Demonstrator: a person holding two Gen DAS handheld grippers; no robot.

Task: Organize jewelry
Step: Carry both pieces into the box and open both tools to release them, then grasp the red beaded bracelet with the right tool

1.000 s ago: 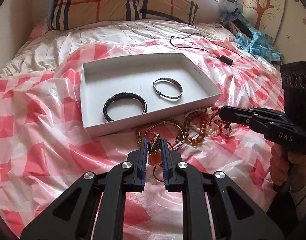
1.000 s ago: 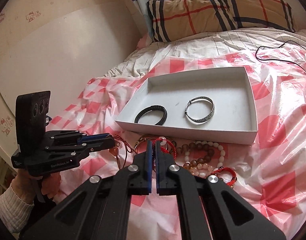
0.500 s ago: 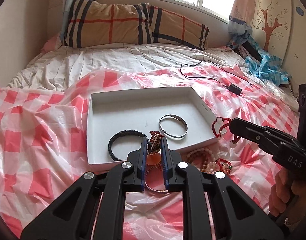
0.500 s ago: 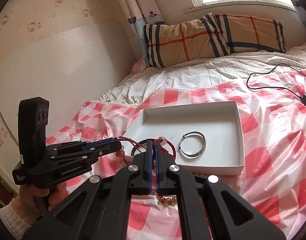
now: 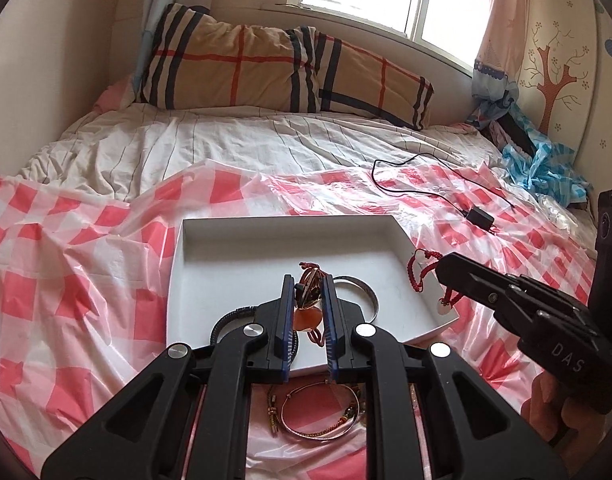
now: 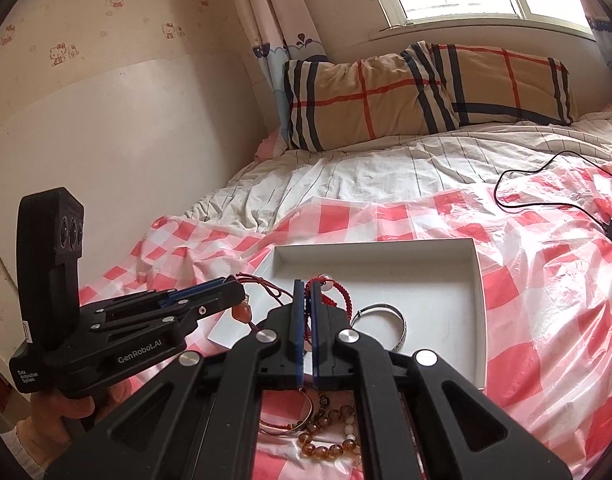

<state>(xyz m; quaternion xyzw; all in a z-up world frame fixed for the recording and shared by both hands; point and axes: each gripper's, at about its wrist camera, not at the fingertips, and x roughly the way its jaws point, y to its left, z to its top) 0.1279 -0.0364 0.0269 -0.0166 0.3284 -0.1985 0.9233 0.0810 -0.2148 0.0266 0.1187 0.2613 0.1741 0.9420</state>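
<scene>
left wrist view: left gripper [image 5: 309, 312] clamps a light, floppy red cord bracelet [image 5: 311, 296] by its pendant; right gripper [image 5: 442, 270] pinches another cord [image 5: 416, 276].

Both wrist views look down, sharing the white tray [image 5: 194, 264].

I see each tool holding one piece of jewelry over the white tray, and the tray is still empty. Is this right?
Not quite: the white tray is not empty. The right wrist view shows a silver bangle lying inside it. The left tool and the right tool each do hold one piece.
</scene>
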